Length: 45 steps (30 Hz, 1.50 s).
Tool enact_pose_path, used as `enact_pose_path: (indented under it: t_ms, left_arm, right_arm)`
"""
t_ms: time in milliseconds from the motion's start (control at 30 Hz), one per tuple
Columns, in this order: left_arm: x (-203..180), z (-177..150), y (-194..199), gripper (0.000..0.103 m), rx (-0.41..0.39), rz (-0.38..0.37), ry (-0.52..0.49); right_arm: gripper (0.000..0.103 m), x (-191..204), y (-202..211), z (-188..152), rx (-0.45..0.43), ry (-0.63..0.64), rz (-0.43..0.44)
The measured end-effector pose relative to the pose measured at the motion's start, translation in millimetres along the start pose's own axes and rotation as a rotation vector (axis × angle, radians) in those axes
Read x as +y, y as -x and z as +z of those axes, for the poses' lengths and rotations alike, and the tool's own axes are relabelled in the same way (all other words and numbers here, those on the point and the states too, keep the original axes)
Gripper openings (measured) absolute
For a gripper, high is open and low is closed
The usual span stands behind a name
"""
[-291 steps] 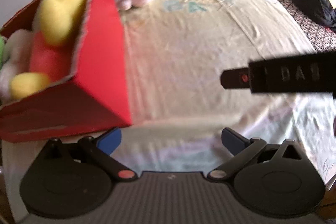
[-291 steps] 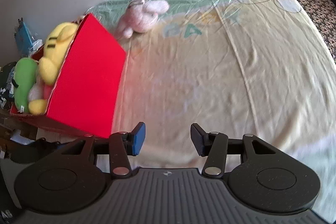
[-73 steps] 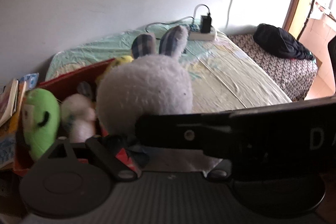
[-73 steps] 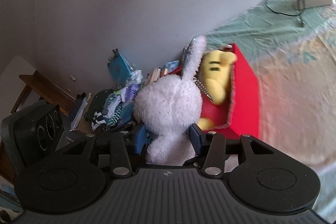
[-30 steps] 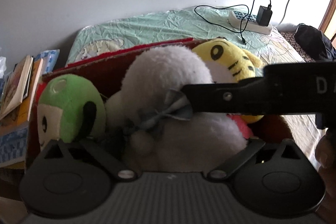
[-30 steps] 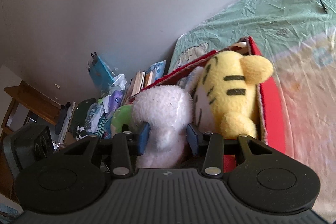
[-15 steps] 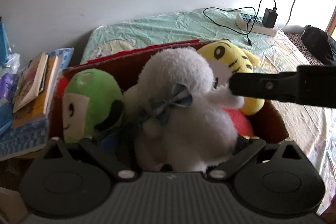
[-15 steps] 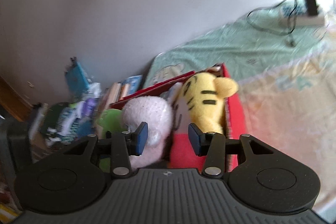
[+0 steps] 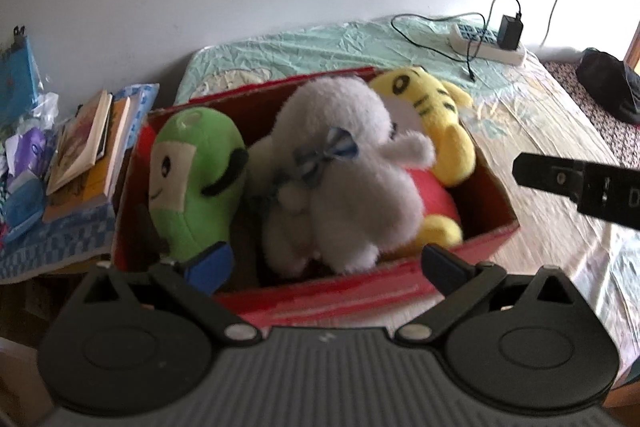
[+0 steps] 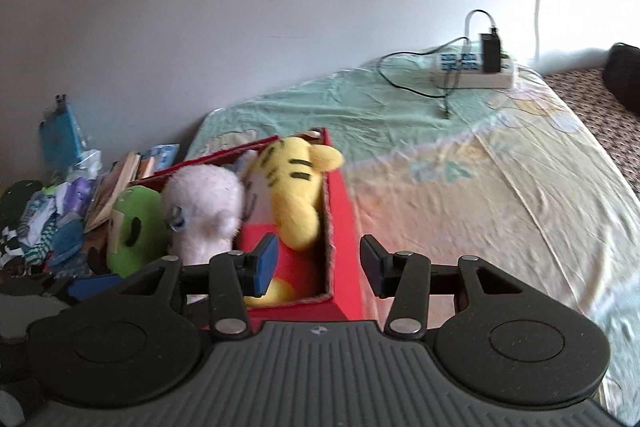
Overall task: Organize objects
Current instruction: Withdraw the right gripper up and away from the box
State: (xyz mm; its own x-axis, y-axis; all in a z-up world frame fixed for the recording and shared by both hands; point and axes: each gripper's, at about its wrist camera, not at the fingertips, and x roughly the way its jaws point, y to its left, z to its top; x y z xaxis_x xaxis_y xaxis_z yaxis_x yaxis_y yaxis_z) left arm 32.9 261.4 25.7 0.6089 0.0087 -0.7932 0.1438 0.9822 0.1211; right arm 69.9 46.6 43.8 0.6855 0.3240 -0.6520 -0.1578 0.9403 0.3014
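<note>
Both grippers, left point(image 9: 326, 265) and right point(image 10: 318, 265), are spread wide and hold nothing. Just ahead of the left sits a red box point(image 9: 472, 247). Inside it, a white plush point(image 9: 344, 183) rests between green point(image 9: 192, 183) and yellow point(image 9: 436, 123) toys.

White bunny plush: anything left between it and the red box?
No. The white bunny plush already sits inside the red box, between the green plush and yellow tiger plush. Both grippers are open and empty.

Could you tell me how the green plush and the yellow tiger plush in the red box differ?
The green plush is plain apart from a pale face patch; the yellow tiger plush has black stripes. The green plush sits at the box's left end, the tiger at its right. Both rest inside the red box, flanking the white bunny.
</note>
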Motion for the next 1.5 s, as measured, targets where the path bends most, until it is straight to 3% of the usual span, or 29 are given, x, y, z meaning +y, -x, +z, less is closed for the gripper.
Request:
enact_pose_path:
  t_ms: [200, 467, 700, 1067, 1500]
  left_arm:
    - [-12.6, -11.5, 4.7, 0.102, 0.016, -0.034, -0.014]
    - [-31.0, -21.0, 10.6, 0.102, 0.025, 0.006, -0.074]
    - [-26.6, -12.8, 17.4, 0.103, 0.001, 0.040, -0.050]
    - [3.9, 2.8, 22.9, 0.103, -0.026, 0.132, -0.005]
    - [52.8, 8.4, 11.6, 0.099, -0.018, 0.161, 0.082]
  right_arm:
    - [0.049, -2.8, 9.2, -10.9, -0.013, 0.000, -0.080]
    - [0.052, -7.5, 17.4, -21.1, -0.025, 0.001, -0.132]
    - [0.052, -4.6, 23.1, -22.3, -0.031, 0.010, -0.137]
    - [0.055, 22.4, 17.6, -4.9, -0.037, 0.055, -0.076]
    - [0.058, 64.0, -12.5, 6.1, -0.020, 0.122, 0.007]
